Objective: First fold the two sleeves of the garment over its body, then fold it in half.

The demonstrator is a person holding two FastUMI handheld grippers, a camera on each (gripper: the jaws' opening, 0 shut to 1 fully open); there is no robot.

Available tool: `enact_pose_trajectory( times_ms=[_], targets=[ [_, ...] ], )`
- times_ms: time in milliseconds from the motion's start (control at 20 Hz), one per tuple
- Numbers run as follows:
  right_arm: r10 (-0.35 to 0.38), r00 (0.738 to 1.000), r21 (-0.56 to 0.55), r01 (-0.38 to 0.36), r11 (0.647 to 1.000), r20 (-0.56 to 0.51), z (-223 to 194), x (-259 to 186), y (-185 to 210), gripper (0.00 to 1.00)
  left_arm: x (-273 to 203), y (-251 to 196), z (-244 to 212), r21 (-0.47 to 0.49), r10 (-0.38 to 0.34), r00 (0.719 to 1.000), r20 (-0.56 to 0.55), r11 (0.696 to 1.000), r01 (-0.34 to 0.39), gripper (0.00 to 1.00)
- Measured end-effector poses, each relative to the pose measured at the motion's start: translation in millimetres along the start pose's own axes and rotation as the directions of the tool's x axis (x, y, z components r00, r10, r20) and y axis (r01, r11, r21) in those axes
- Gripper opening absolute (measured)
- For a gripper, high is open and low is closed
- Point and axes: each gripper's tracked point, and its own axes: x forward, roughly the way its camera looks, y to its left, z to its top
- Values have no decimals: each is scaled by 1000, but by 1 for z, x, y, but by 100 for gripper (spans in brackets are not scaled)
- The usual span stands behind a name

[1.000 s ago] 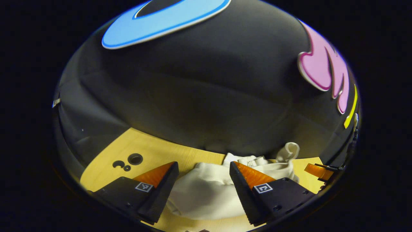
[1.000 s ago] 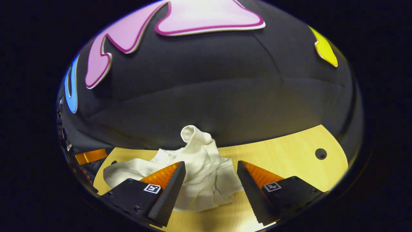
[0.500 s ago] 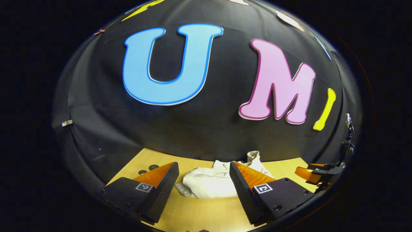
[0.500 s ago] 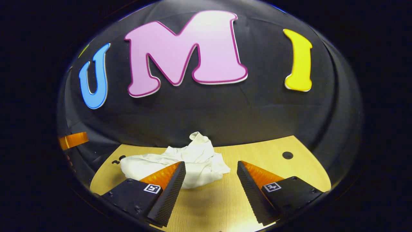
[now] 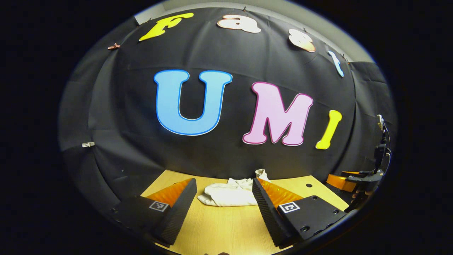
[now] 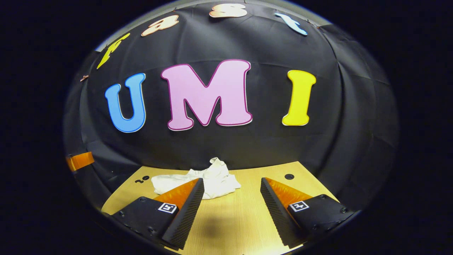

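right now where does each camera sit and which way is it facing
left gripper view: rides the left hand-held gripper, facing the booth wall across the table; own open fingers below, right hand-held gripper at the far right.
right gripper view: rides the right hand-held gripper, facing the same wall; own open fingers below.
shared: the white garment, crumpled on the table.

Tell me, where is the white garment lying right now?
The garment lies bunched at the far edge of the wooden table, against the black cloth wall; in the right gripper view it sits left of centre, beyond the open fingers.
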Motion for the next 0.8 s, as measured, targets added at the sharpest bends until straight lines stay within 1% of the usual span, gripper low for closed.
enact_pose_trajectory(
  times_ms=[200, 250, 350, 400, 550, 700, 800],
  targets=[
    [-7, 1000, 37, 7, 999, 3, -16, -63, -2, 98, -63, -9, -12, -38, -13, 1000, 16, 999, 13, 97],
    [-6, 1000, 37, 6, 999, 5, -22, -76, -1, 98, -73, -11, -18, -49, -16, 1000, 18, 999, 17, 97],
    [3, 1000, 39, -3, 999, 3, -29, -97, 3, 98, -92, -19, -34, -53, -53, 998, 17, 997, 54, 97],
    [18, 1000, 43, -18, 999, -5, -33, -107, 9, 98, -98, -18, -42, -44, -50, 999, 18, 998, 50, 97],
    [37, 999, 40, -36, 999, -14, -45, -128, 18, 98, -117, -16, -57, -45, -36, 999, 37, 998, 38, 98],
    [59, 998, 34, -59, 998, -14, -54, -146, 31, 98, -137, -11, -71, -95, -2, 999, 33, 995, 5, 97],
    [73, 997, 22, -72, 997, -20, -61, -151, 38, 98, -147, -11, -80, -112, -8, 1000, 25, 994, 10, 98]
  ],
)
